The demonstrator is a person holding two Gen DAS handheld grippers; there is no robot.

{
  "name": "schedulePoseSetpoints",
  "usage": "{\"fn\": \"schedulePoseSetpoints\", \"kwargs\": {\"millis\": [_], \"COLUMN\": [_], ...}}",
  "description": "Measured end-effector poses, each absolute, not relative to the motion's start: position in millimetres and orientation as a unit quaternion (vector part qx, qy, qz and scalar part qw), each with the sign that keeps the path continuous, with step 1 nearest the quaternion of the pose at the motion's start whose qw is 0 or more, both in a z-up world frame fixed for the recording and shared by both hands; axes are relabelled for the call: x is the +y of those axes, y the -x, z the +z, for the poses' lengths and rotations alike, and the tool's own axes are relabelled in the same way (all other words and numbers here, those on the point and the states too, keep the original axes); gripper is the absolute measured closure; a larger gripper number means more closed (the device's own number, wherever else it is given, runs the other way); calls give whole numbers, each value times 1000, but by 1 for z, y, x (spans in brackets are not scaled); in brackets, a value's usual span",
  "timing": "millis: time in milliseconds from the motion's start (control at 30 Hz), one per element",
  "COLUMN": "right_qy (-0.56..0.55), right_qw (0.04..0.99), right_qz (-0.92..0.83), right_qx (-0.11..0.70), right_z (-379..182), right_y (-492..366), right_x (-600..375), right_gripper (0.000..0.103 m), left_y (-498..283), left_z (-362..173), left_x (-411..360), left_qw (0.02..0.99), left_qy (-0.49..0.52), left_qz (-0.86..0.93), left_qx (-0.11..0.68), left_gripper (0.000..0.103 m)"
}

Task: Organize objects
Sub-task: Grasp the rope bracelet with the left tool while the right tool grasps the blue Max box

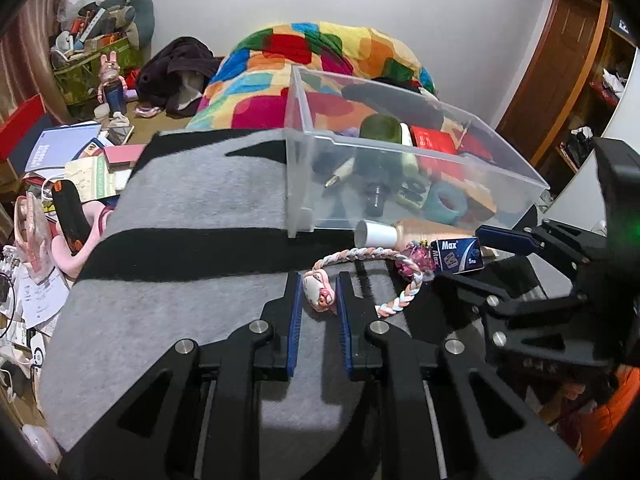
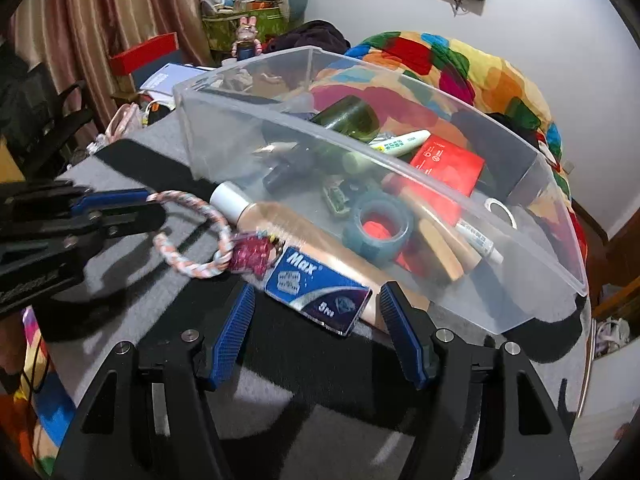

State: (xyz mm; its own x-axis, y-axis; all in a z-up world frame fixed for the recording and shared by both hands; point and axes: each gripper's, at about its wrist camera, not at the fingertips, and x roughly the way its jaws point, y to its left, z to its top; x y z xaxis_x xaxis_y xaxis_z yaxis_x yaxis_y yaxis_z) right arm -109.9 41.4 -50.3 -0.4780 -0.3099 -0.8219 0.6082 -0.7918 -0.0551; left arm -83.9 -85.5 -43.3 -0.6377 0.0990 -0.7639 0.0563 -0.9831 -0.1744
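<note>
Left gripper (image 1: 318, 294) is clenching the braided cord's charm (image 1: 320, 294); right gripper (image 2: 316, 312), released, is straddling the blue box (image 2: 316, 290), bottle (image 2: 280, 220) and clear bin (image 2: 400, 184) lying just beyond.

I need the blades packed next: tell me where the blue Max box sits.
In the right wrist view the blue Max box lies on the grey cloth between the open right tongs, leaning against the bottle beside the clear bin.
</note>
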Motion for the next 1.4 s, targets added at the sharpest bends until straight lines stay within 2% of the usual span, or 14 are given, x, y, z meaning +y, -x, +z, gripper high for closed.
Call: {"fn": "schedulePoseSetpoints", "kwargs": {"millis": [100,200,400,733,800,933,1133,1167,1200,1233,1400], "right_qy": [-434,-428,-431,-406,-399,-383,-371,-370,-369,-369,-363], "right_qw": [263,256,264,276,279,284,289,289,289,289,283], "right_qz": [-844,-849,-850,-866,-870,-877,-882,-882,-882,-883,-887], "right_qx": [171,178,152,95,84,62,44,43,40,38,24], "right_z": [-51,-50,-47,-24,-17,-4,6,6,7,7,10], "right_y": [112,108,103,88,85,82,80,80,81,81,88], "right_x": [39,39,50,79,85,97,109,111,113,115,123], "right_gripper": [42,53,53,53,53,53,53,53,53,53,53], "left_y": [79,75,68,67,69,78,100,102,104,106,102], "left_z": [-40,-34,-18,1,-4,-24,-50,-51,-51,-53,-49], "left_x": [-86,-86,-81,-78,-80,-81,-74,-73,-71,-68,-61], "left_qw": [14,16,21,18,19,22,3,1,-2,-2,-6], "left_qy": [418,409,389,376,387,423,455,455,452,451,441], "left_qz": [904,908,917,923,919,903,889,889,891,892,897], "left_qx": [-92,-90,-87,-78,-76,-73,-52,-50,-48,-38,-29], "left_gripper": [87,87,95,96,91,68,67,68,78,91,91]}}
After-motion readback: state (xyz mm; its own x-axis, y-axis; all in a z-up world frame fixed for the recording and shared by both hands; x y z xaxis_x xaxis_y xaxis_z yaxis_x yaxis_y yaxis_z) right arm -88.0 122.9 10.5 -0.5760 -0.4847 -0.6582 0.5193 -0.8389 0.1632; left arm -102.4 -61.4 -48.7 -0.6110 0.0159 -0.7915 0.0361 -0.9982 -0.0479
